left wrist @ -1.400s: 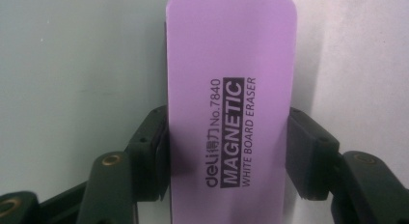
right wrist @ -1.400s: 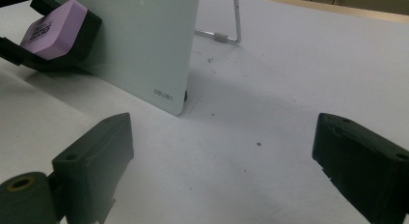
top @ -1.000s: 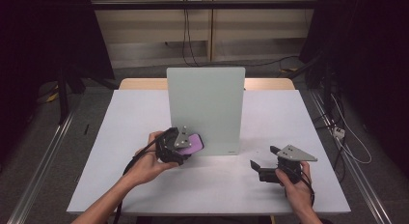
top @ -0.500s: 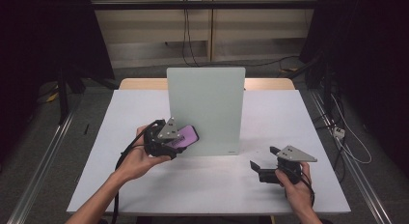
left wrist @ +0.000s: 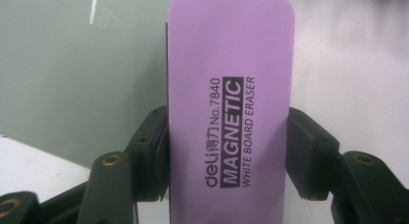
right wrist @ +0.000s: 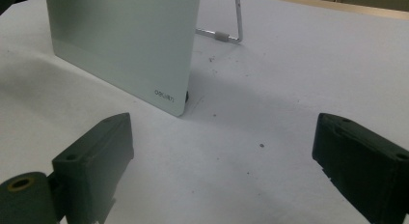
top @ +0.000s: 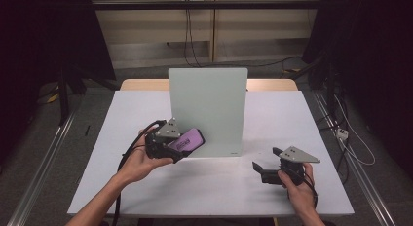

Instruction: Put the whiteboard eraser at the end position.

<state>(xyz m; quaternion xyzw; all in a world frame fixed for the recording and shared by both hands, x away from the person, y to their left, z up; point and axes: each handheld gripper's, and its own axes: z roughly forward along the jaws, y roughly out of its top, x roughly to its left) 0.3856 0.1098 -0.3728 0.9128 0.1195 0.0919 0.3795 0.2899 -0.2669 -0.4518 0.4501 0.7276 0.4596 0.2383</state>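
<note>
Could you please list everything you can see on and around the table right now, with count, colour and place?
Whiteboard: one, pale grey-green, standing upright at the middle of the table on a metal stand.
Eraser: one, purple, printed "magnetic white board eraser", clamped in the left tool in front of the whiteboard's lower left part.
Table: one, white top with a wooden far edge.
Cables: several, dark and white, on the floor to the right of and behind the table.
Left tool: one, black with a grey plate, held in the left hand, shut on the eraser.
Right tool: one, black with a grey plate, low over the table's near right, jaws apart, held in the right hand.
</note>
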